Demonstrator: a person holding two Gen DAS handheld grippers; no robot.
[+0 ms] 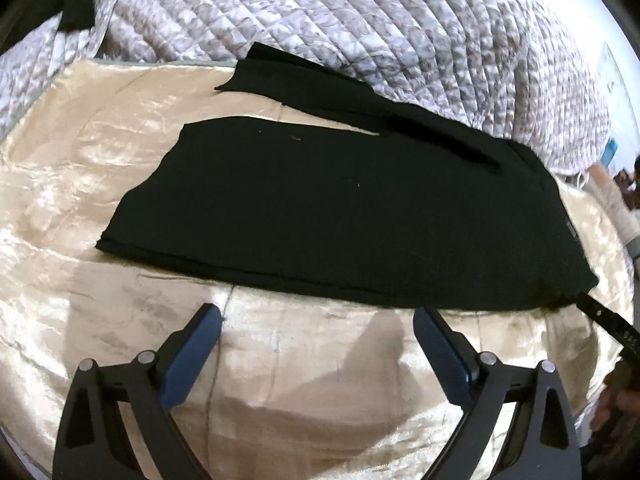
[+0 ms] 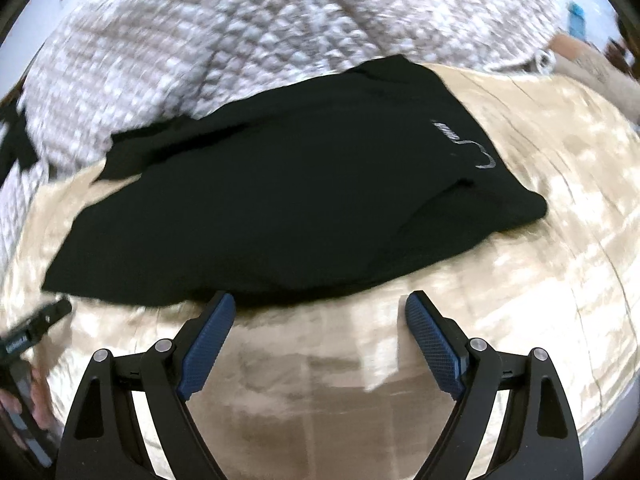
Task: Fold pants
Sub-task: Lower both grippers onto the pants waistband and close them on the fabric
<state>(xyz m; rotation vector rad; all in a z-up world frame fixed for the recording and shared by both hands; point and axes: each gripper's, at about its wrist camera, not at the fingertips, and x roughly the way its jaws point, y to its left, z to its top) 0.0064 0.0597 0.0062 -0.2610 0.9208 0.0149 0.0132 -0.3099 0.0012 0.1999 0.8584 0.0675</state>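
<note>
1. The black pants (image 1: 340,216) lay flat on the satin sheet (image 1: 80,208), legs slightly apart.
2. We held the left gripper (image 1: 318,330) and right gripper (image 2: 320,320) spread wide, empty, just short of the near edge.
3. Pinching that edge at both ends together seemed best, so the fold would lift evenly.

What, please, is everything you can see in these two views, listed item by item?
pants: one, black, lying flat on the sheet, legs apart at the far end.
satin sheet: one, cream, spread under the pants.
quilted blanket: one, grey-white pattern, bunched behind the sheet.
left gripper: one, black with blue pads, open, over the sheet just short of the pants' near edge.
right gripper: one, black with blue pads, open, at the pants' near edge.
</note>
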